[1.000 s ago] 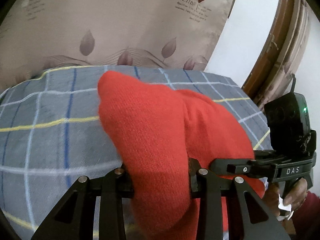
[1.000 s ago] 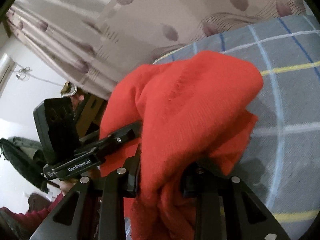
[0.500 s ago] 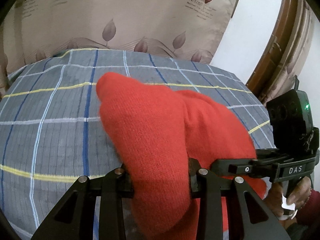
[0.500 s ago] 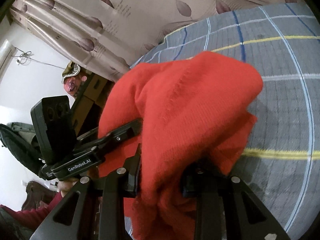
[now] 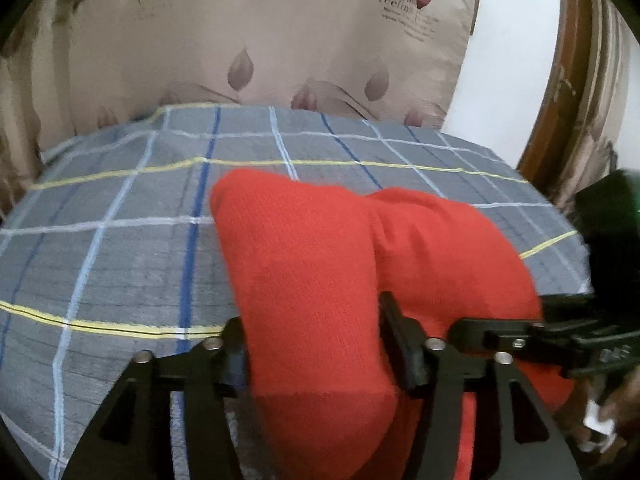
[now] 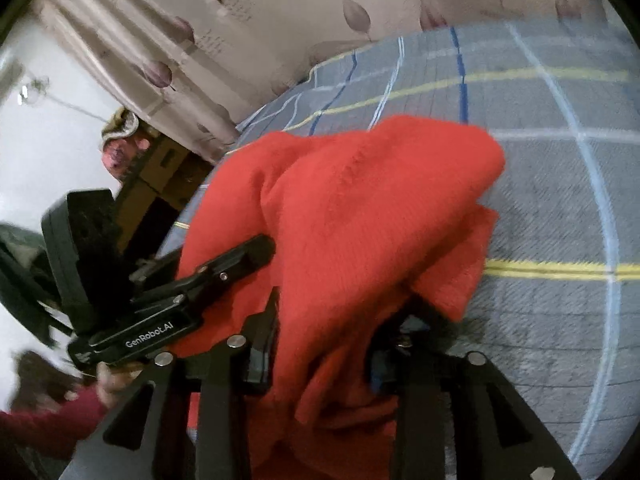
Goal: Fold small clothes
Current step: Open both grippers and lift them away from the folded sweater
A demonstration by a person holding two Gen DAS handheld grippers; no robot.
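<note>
Both our left gripper [image 5: 316,354] and right gripper [image 6: 326,346] clamp the red knit garment [image 5: 320,280] above the plaid sheet [image 5: 120,248].

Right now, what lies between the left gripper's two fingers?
A bunched fold of the red garment fills the gap of the left gripper, pinched from both sides above the plaid cloth. The left wrist view shows it.

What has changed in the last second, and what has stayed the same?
Both views now show more of the grey checked bedsheet beyond the red knitted garment, so the two grippers seem to have risen or tilted together. Nothing was released: the left gripper and right gripper stay clamped on the garment.
</note>
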